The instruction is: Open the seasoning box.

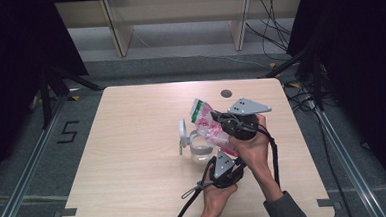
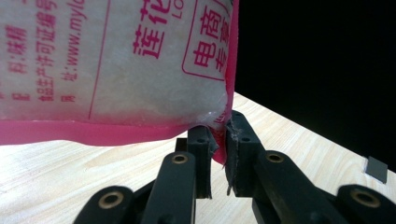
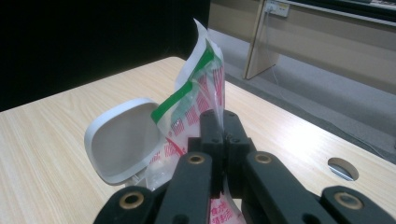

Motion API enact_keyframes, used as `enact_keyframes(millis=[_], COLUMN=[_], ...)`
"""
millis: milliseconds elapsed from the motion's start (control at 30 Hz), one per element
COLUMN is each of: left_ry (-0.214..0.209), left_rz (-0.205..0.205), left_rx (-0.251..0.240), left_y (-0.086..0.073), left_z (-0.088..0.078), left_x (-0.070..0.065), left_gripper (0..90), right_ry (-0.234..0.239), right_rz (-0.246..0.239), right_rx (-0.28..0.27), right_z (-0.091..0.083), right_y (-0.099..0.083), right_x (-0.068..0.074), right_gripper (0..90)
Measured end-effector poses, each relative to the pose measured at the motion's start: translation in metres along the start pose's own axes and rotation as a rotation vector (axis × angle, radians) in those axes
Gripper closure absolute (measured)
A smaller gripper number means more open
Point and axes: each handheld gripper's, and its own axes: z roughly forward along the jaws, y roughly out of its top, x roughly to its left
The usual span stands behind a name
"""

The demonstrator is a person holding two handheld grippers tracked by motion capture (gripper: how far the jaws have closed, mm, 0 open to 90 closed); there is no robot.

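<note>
**Red-edged plastic bag held over an open jar by both grippers**

Clear plastic with a red border and red print makes up the bag point(image 1: 209, 125), and it hangs above the middle of the desk point(image 1: 134, 166), slanted, its green-striped upper end pointing up and away from the person. The right gripper point(image 3: 223, 122) has its jaws fully together on the film partway up the bag, near the green stripe. The left gripper point(image 2: 219, 140) pinches the bag's bottom red corner, its jaws narrow with the seam squeezed between them. Holding the bag at two points keeps the limp film taut and lets the person steer its tilt; judging by the pose, the aim is to tip the white grains inside toward the container below.

That container is a small clear jar point(image 1: 201, 149) standing on the desk just under the bag, with its white hinged lid point(image 3: 122, 140) swung open and standing up on the far left side of the jar. The open lid leaves the mouth free, but it also stands close beside the bag, so a swing that way would likely knock it.

Around the jar the wooden surface is bare. The desk's left half offers wide room, as does the near edge. A round cable hole point(image 1: 226, 93) sits near the far edge, well apart from the work. The right edge lies beyond the right hand point(image 1: 253, 143), with room to spare.
</note>
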Motion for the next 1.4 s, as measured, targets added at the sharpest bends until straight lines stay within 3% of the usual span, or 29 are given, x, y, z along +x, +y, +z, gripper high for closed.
enact_keyframes(millis=[200,367,467,600,700,800,867,1267,1400], left_ry=[-0.001,-0.005,-0.009,-0.009,-0.011,-0.01,-0.012,-0.009,-0.01], left_rz=[-0.001,-0.001,-0.008,-0.009,-0.008,-0.002,0.001,0.007,0.007], left_rx=[-0.006,-0.015,-0.024,-0.032,-0.03,-0.029,-0.026,-0.028,-0.035], left_y=[0.0002,0.0011,0.0018,0.0025,0.0025,0.0028,0.0026,0.0025,0.0031], left_z=[0.0004,0.0001,-0.0002,-0.0003,-0.0006,-0.0011,-0.0016,-0.0016,-0.0017], left_x=[-0.0007,-0.0008,-0.0011,-0.0016,-0.0018,-0.0031,-0.0029,-0.0037,-0.0039], left_gripper=[81.1,81.2,81.3,81.2,81.2,81.2,81.2,81.3,81.3], right_ry=[-0.014,0.002,-0.021,-0.018,-0.018,-0.001,-0.017,-0.01,-0.022], right_rz=[0.009,0.001,0.0,-0.016,0.015,0.006,0.011,0.013,-0.011], right_rx=[0.007,0.009,0.003,0.009,0.012,0.007,0.012,0.0,0.001], right_z=[0.0003,0.0013,0.0012,0.0034,0.0026,0.0029,0.0026,0.0026,0.0013], right_y=[-0.0004,-0.0006,0.0003,0.001,0.0005,0.0006,0.0004,-0.0001,0.0008], right_x=[0.0005,-0.0014,0.0003,0.002,0.0017,0.0012,0.0013,0.0011,-0.0006], right_gripper=[90.0,90.0,90.0,90.0,90.0,90.0,90.0,90.0,90.0])
